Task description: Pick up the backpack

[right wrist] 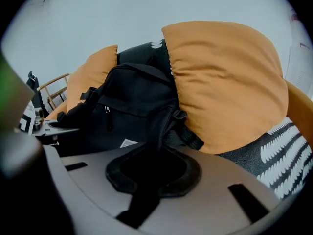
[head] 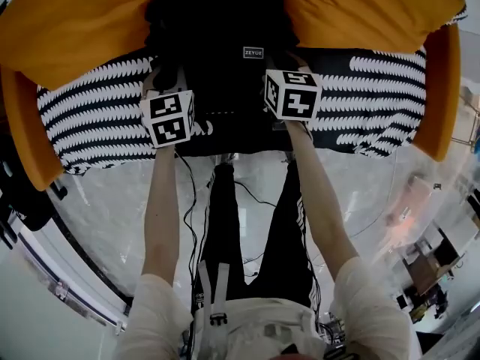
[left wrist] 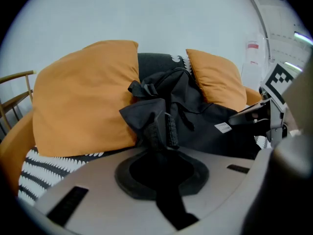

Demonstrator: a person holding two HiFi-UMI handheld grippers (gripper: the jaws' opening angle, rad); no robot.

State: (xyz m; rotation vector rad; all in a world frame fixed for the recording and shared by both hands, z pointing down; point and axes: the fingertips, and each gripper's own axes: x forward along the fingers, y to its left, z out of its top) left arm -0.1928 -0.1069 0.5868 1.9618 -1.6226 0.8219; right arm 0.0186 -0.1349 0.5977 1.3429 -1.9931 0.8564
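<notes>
A black backpack (head: pixel 225 58) lies on a striped sofa seat (head: pixel 97 118) between two orange cushions. My left gripper (head: pixel 168 77) is at the bag's left side. In the left gripper view its jaws (left wrist: pixel 161 130) are pinched on a bunched fold of the backpack's (left wrist: pixel 200 116) black fabric and strap. My right gripper (head: pixel 282 57) is at the bag's right side. In the right gripper view it (right wrist: pixel 164 137) is shut on the backpack's (right wrist: pixel 132 106) edge beside a strap and buckle. The fingertips are partly buried in the cloth.
Orange cushions (head: pixel 67 21) (head: pixel 367 6) flank the bag, close to both grippers. The sofa's orange arms (head: pixel 442 88) curve round the seat. A wooden chair (left wrist: pixel 14 102) stands to the left. The person's legs and cables are below on a glossy floor (head: pixel 97 223).
</notes>
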